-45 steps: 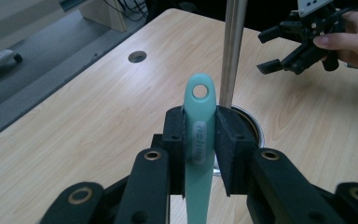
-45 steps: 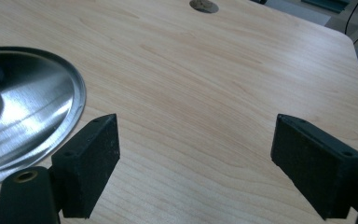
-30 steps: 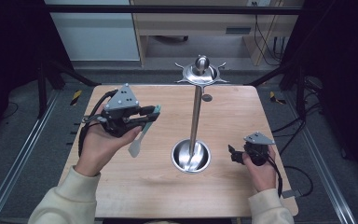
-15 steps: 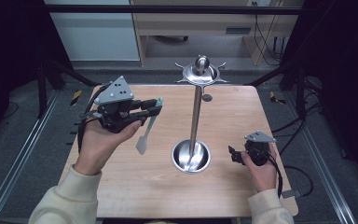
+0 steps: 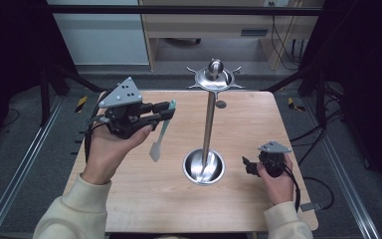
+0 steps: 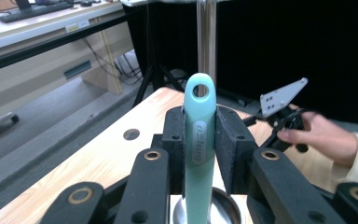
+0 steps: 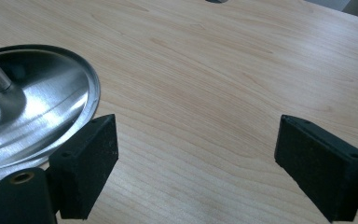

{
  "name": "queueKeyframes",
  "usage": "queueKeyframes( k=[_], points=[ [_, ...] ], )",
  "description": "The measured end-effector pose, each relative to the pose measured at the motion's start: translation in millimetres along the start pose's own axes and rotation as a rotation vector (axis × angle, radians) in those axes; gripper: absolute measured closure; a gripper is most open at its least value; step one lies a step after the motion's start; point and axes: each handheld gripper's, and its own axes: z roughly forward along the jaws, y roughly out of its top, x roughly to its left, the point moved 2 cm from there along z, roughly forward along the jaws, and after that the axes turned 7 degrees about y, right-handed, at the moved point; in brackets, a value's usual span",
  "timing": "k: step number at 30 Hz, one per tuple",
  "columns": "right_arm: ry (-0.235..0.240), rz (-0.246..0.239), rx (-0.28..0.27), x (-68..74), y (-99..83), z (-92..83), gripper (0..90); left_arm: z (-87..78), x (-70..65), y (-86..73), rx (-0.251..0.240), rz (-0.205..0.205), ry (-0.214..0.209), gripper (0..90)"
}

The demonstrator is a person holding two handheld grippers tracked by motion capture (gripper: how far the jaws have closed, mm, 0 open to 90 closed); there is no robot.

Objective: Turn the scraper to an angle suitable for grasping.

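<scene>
Left gripper (image 5: 165,113) jaws clamped on the teal spatula (image 6: 199,140) near its holed end; long axis hangs down from the jaws, blade end cut off below; stand (image 5: 209,124) and its hooks lie straight ahead of them; right gripper (image 7: 196,168) jaws wide, nothing between, idle beside the base.

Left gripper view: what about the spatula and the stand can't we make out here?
- Spatula: the blade is cut off by the bottom edge in the left gripper view; the embossed handle lettering is too blurred to read.
- Stand: in the left gripper view the top edge cuts off its hook ring, and the left gripper hides most of its base.
</scene>
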Motion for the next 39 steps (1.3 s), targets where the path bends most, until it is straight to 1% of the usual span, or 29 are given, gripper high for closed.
queueKeyframes(
  k=[2, 6, 11, 14, 18, 27, 39],
  points=[
    [-0.001, -0.003, -0.002, 0.1, -0.1, -0.6, 13.7, -0.8, -0.5, 2.0, -0.010, -0.005, -0.009, 74.6],
    [-0.001, -0.005, -0.001, -0.3, -0.6, -0.7, 13.7, -1.2, -0.7, 8.1, -0.016, 0.000, -0.017, 74.6],
    [-0.003, -0.013, -0.002, -0.4, -0.5, -0.6, 13.8, 0.2, 0.8, 12.9, -0.025, -0.013, -0.023, 74.6],
    [-0.002, -0.011, -0.002, -0.9, -0.2, -1.4, 13.8, 0.7, 1.4, 13.4, -0.026, -0.026, -0.032, 74.6],
    [0.000, 0.001, -0.004, -2.2, -0.2, -2.8, 13.9, -0.1, 1.5, 16.8, -0.036, -0.033, -0.040, 74.6],
    [-0.009, -0.004, 0.008, -2.6, -0.5, -1.7, 14.4, 1.4, 0.5, 22.2, -0.039, -0.023, -0.035, 74.6],
    [-0.006, -0.005, 0.006, -2.7, -0.5, -2.1, 14.4, 3.3, 1.1, 26.0, -0.038, -0.018, -0.024, 74.5]
  ],
)
